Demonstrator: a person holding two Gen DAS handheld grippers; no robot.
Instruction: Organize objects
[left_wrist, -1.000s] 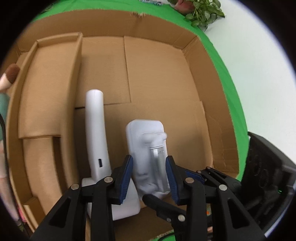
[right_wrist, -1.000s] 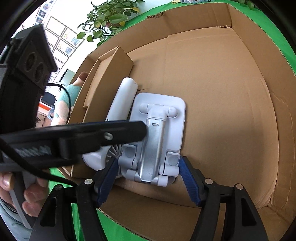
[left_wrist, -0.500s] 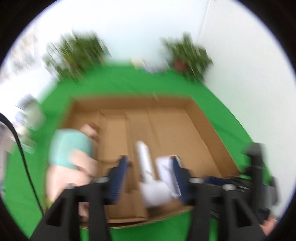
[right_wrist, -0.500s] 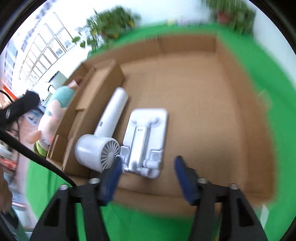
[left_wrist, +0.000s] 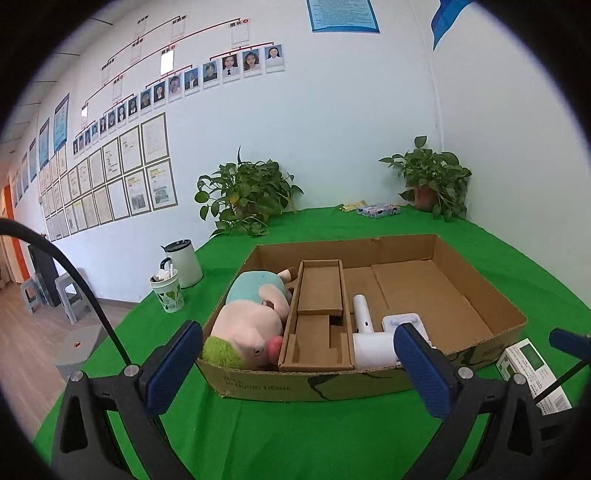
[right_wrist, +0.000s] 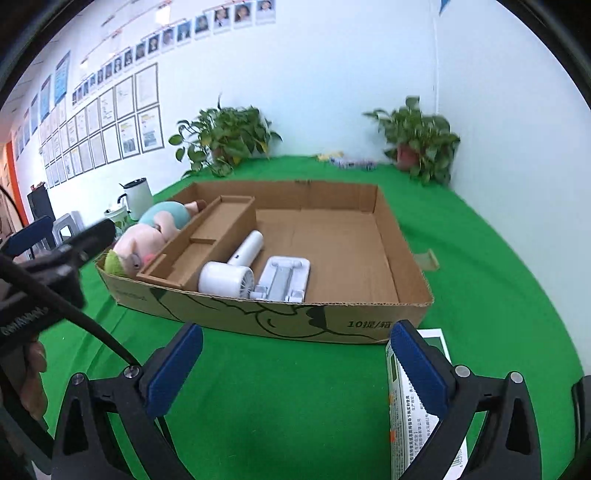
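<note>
A shallow cardboard box (left_wrist: 480, 291) (right_wrist: 402, 258) sits on the green table. Inside lie a plush pig (left_wrist: 247, 325) (right_wrist: 147, 236) at the left, a cardboard insert (left_wrist: 317, 314) (right_wrist: 207, 240), a white hair dryer (left_wrist: 365, 332) (right_wrist: 229, 273) and a white folding stand (left_wrist: 402, 319) (right_wrist: 284, 275). A white and green carton (left_wrist: 532, 369) (right_wrist: 417, 406) lies on the cloth outside the box's front right corner. My left gripper (left_wrist: 299, 365) is open and empty in front of the box. My right gripper (right_wrist: 295, 365) is open and empty; its right finger overlaps the carton.
Two potted plants (left_wrist: 243, 195) (left_wrist: 432, 181) stand at the back against the wall. A white kettle (left_wrist: 184, 264) and a patterned cup (left_wrist: 168, 293) stand left of the box. Small packets (left_wrist: 376, 210) lie at the back. A cardboard scrap (right_wrist: 428, 260) lies right of the box.
Both grippers have pulled back out of the box and opened wide. The white stand now lies released in the box beside the hair dryer.
</note>
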